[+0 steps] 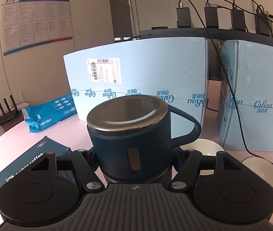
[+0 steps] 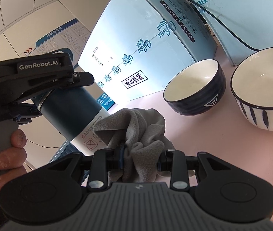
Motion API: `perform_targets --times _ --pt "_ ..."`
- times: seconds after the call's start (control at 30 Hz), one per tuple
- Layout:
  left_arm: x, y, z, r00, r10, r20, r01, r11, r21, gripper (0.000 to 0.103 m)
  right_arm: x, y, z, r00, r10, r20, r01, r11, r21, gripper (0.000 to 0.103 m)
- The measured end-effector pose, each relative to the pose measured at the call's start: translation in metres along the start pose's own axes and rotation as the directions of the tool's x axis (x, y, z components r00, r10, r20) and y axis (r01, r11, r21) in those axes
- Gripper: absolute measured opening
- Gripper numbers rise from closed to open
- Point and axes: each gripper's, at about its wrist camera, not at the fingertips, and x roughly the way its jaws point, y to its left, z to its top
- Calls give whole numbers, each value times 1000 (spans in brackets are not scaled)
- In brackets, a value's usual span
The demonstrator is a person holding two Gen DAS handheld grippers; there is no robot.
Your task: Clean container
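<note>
Gripping mug (image 1: 134, 134), left claw (image 1: 134, 165); right claw (image 2: 140, 159) clamping cloth (image 2: 136, 130); bowls (image 2: 194, 94) nearby.

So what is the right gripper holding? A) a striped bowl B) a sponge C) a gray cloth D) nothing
C: in the right wrist view the right gripper is pinched shut on a crumpled gray cloth, right beside the blue mug that the left gripper holds, while the striped bowl sits apart on the pink table.
</note>
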Motion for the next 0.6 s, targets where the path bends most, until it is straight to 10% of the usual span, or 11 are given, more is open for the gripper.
perform_targets --times 0.37,0.47,0.6 --pt "5 41 0 954 -298 -21 298 947 123 64 3 10 -2 1000 2 -22 -3 999 -48 34" --pt "11 54 1 898 -438 -36 435 875 211 64 3 13 -3 1000 0 -28 -1 998 -63 34" --pt "18 75 1 781 -621 -66 610 734 299 63 4 16 -5 999 -9 -41 6 997 -79 34"
